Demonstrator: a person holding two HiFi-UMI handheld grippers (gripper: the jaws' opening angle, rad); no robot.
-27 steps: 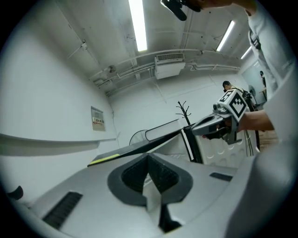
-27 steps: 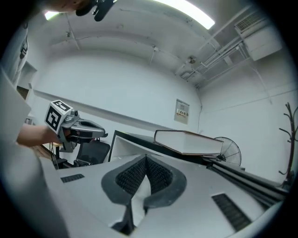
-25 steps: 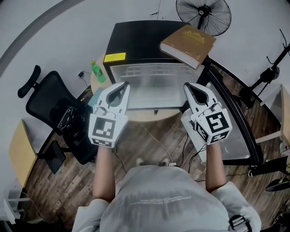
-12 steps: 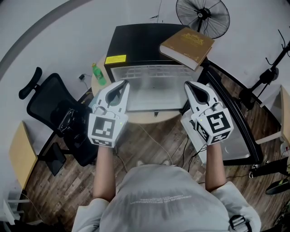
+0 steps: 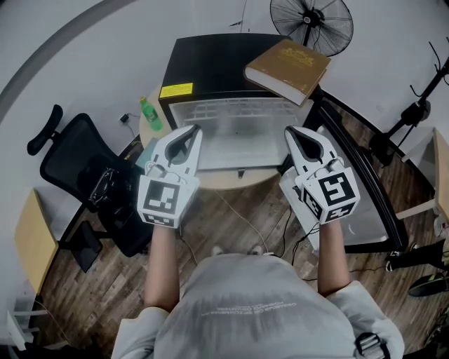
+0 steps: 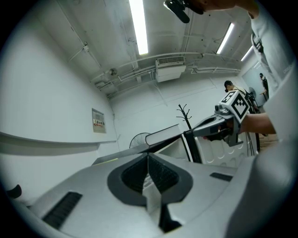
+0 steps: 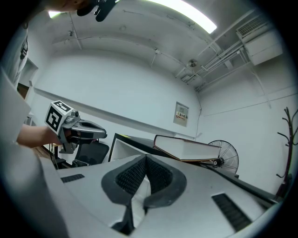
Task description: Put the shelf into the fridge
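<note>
A translucent white shelf (image 5: 237,137) sticks out level from the front of the small black fridge (image 5: 210,59). My left gripper (image 5: 192,132) is shut on its left edge and my right gripper (image 5: 290,132) is shut on its right edge. In the left gripper view the jaws (image 6: 149,160) pinch a pale strip of shelf (image 6: 152,197), with the right gripper (image 6: 224,124) across from it. In the right gripper view the jaws (image 7: 145,160) clamp the shelf's rim (image 7: 139,191), and the left gripper (image 7: 74,130) shows at left.
A thick brown book (image 5: 287,68) lies on the fridge top. The fridge door (image 5: 365,189) hangs open at the right. The fridge stands on a round table (image 5: 228,180) beside a green bottle (image 5: 149,112). A black office chair (image 5: 81,168) is at left, a fan (image 5: 312,21) behind.
</note>
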